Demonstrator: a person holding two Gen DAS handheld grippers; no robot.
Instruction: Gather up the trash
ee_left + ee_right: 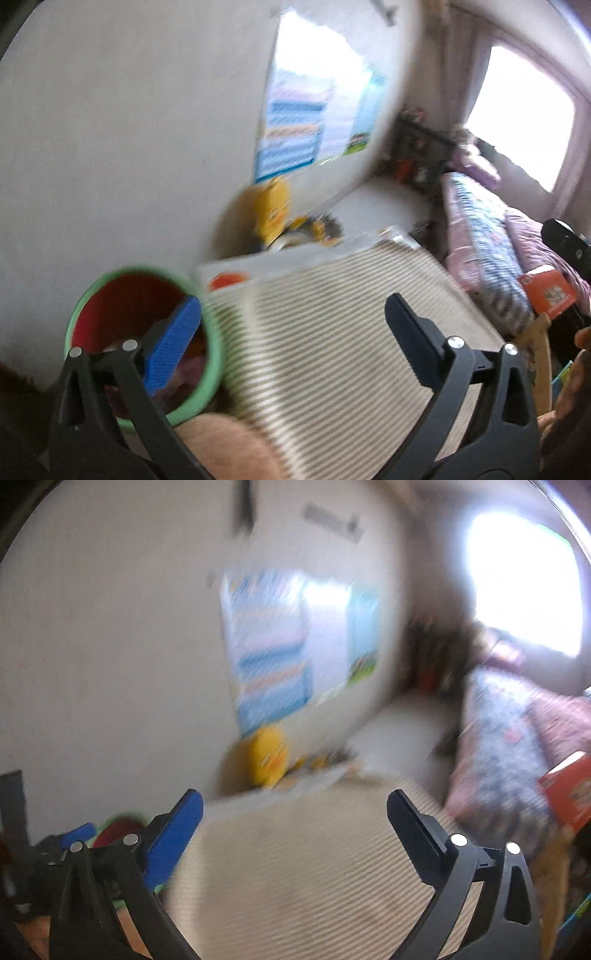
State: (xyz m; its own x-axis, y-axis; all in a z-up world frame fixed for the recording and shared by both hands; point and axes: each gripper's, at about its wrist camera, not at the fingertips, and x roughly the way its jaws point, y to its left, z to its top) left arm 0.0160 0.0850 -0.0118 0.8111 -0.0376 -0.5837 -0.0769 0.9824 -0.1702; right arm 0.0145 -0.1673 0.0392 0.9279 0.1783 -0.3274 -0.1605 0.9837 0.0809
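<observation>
Both jaws wide and empty: swing your left gripper and right gripper off the bin, scan the striped mat for trash.

Both the left tongs and right tongs gape wide, holding nothing.

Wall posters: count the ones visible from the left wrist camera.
1. A single blue and white poster hangs on the white wall above the yellow round toy, left of the bright window. Blur could be hiding others.
</observation>
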